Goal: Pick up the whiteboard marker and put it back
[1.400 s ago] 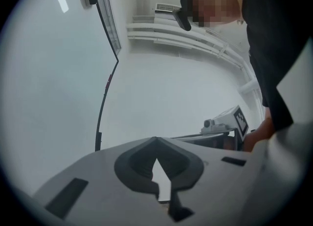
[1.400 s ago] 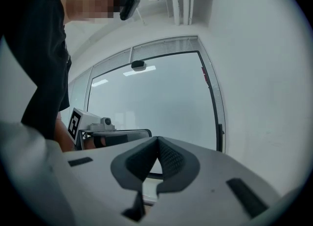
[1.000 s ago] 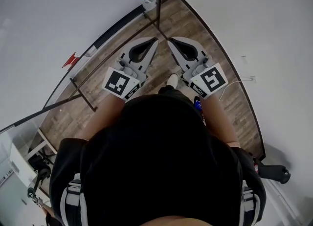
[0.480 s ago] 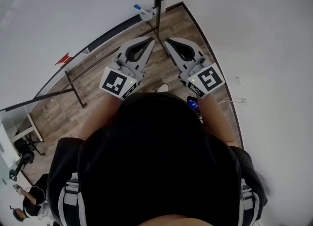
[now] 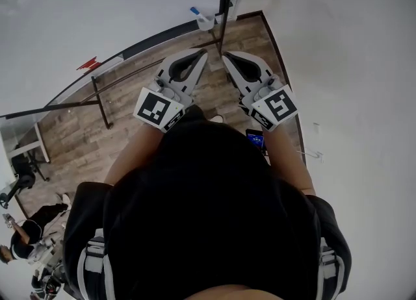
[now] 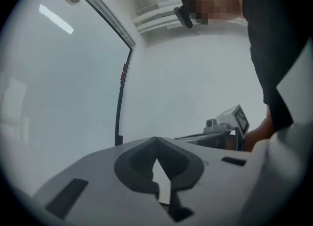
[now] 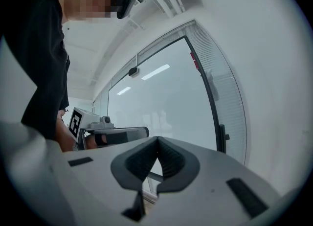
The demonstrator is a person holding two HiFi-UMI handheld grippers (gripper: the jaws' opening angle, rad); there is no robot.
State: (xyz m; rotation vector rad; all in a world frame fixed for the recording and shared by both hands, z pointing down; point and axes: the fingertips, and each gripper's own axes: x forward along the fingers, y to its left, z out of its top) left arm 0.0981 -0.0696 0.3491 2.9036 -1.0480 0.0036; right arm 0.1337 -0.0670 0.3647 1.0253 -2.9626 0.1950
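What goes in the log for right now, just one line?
grey left tongs: shut, empty | grey right tongs: shut, empty | blue-capped white marker: in small white holder, untouched

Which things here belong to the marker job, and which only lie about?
Job: blue-capped marker in white holder; grey left gripper and grey right gripper, both shut, empty.
Lying about: blue-lit phone screen; small red wall tag; black metal post.

floor (image 5: 78, 149): wood planks | walls (image 5: 351, 45): white | partition (image 7: 161, 107): glass, black-framed
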